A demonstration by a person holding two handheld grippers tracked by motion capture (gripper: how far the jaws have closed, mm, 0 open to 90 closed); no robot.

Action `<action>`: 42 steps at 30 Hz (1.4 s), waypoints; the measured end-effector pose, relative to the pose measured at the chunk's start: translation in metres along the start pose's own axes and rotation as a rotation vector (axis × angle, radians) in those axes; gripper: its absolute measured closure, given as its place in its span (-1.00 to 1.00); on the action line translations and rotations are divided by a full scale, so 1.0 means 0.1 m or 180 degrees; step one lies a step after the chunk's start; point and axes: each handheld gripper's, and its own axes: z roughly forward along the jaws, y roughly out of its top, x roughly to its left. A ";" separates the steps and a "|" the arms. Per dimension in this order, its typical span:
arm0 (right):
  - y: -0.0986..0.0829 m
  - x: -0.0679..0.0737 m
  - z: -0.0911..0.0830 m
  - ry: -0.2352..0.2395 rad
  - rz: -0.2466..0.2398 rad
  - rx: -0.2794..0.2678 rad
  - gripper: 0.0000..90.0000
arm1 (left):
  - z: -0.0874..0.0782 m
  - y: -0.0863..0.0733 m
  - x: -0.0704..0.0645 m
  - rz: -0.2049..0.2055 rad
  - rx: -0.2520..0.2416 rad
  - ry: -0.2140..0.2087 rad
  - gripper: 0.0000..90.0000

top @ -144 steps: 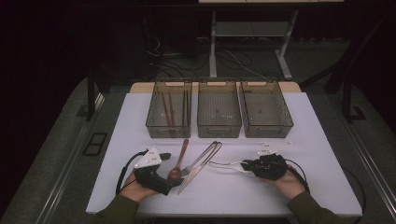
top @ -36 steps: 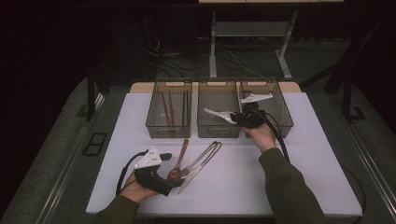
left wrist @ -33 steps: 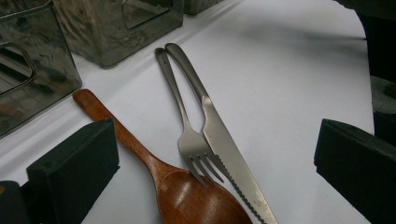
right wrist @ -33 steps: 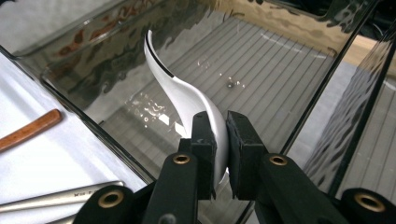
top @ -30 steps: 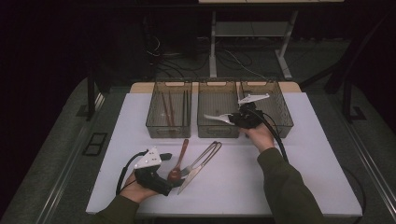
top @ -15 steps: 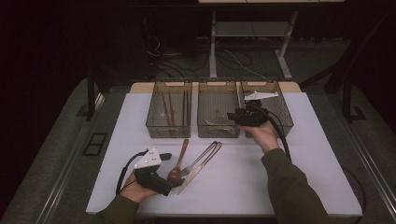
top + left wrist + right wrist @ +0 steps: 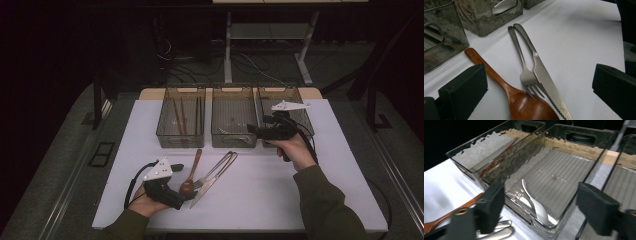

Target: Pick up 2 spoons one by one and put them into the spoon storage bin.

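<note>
The right gripper (image 7: 252, 129) is held out over the near rim of the clear smoke-tinted plastic middle bin (image 7: 233, 137), the forearm stretched up from about five o'clock and the hand wrapped under its black body; its jaws are spread wide with nothing between them. In the right gripper view the white, smooth, gently curved plastic spoon (image 7: 535, 206) lies on the ribbed floor of that middle bin (image 7: 571, 152), bowl toward the near wall, free of the jaws. The left gripper (image 7: 189, 195) rests low on the white matte tabletop (image 7: 280, 195) at about seven o'clock, the hand curled round it and the wrist flat; its jaws also stand wide apart and empty. Just ahead of them in the left gripper view lie a glossy brown wooden spoon (image 7: 524, 105), a brushed steel fork (image 7: 524, 67) and a serrated steel knife (image 7: 544, 80), the fork tines overlapping the spoon's bowl and the knife touching the fork. The left bin (image 7: 166, 131) at eleven o'clock holds thin dark brown sticks (image 7: 176, 116).
</note>
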 end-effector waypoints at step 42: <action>-1.29 0.04 -0.79 0.0285 -0.0441 0.0233 -0.60 | -0.03 0.01 0.00 -0.0003 0.0073 0.0122 -0.50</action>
